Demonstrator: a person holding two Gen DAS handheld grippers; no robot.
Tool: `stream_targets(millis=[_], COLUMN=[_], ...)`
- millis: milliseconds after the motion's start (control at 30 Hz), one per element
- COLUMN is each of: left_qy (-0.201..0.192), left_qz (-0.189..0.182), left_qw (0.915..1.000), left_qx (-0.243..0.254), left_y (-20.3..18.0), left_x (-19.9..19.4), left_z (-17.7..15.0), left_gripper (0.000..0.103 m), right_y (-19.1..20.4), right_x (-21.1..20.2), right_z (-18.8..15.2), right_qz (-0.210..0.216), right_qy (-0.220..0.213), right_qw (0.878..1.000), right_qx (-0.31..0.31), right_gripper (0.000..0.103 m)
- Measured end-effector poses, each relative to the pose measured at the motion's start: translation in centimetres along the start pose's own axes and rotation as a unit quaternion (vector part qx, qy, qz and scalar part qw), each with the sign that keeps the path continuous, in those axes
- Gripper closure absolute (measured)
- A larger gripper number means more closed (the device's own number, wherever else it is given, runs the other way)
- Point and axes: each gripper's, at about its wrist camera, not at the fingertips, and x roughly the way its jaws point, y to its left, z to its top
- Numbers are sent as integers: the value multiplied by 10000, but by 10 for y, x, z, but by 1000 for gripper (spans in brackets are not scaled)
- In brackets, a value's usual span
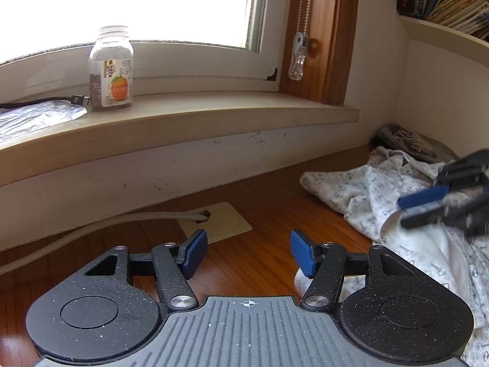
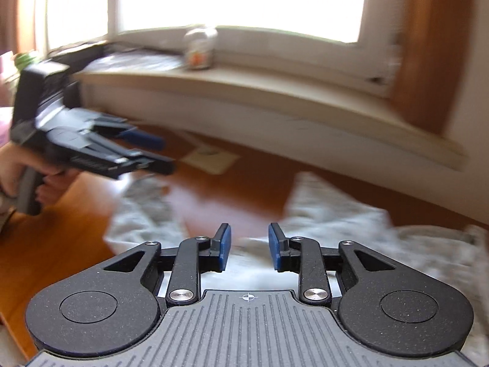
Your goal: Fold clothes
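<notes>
My left gripper [image 1: 249, 253] spread, empty, short of the garment | my right gripper [image 2: 249, 249] parted, empty, above it | white printed garment [image 1: 366, 195] crumpled on worktop [image 1: 269, 244] | soft, light, limp: I'd pinch a hem edge | windowsill [image 1: 214, 116] beyond.

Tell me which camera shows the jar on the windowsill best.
The left wrist view: the jar is sharp, upright on the sill, its orange-fruit label readable. In the right wrist view it is only a small, motion-blurred shape on the sill.
</notes>
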Motion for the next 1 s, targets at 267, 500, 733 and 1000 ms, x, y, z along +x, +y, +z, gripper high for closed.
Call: stream_targets(millis=[267,500,733,1000], left_qy=[-89,-61,-13,20], left_qz=[58,81,117,132], left_qw=[9999,9999,9999,9999], left_qx=[-69,-45,-39,-23], left_y=[3,3,3,3], left_x=[-5,-3,0,1], left_z=[3,3,1,0], left_gripper=[37,36,36,35], right_y=[43,46,48,49], right_x=[16,9,6,7], right_z=[4,1,-3,-5], right_qz=[606,577,579,582], right_qy=[213,325,354,400], right_qw=[9975,9970,9966,9963], right_qx=[-310,-410,-459,-481], right_gripper=[62,58,58,57])
